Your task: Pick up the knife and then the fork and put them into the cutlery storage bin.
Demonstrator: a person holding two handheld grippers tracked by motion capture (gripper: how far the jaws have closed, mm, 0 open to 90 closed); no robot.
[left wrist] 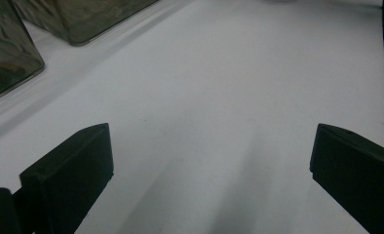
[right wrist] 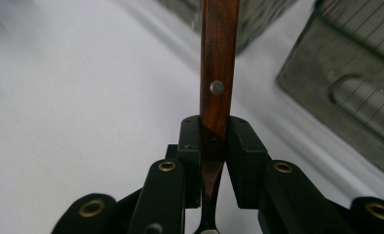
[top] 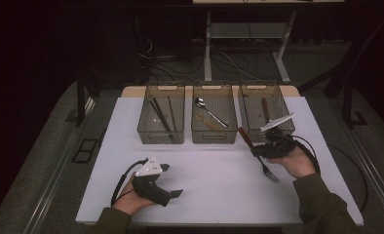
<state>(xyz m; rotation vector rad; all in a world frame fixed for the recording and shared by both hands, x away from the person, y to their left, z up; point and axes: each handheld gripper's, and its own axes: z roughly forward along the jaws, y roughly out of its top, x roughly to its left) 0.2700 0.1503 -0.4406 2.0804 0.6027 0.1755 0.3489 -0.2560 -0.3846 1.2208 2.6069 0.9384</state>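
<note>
Here right gripper [top: 258,148] jaws clamped wood-handled steel fork [top: 257,155], lifted above white counter [top: 204,180] before right mesh bin [top: 267,113]. Left gripper [top: 173,180] jaws apart, idle. Best kept handle level, cleared rim, released low.

You have open white table top [top: 214,170] across the frame's centre and lower middle. Three grey mesh bins [top: 214,119] wall off the upper middle; the wooden-handled fork [top: 257,153] hangs right of centre.

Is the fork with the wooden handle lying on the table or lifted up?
Lifted. The right gripper is shut on the wooden-handled metal fork, with its prongs hanging over the white table.
</note>
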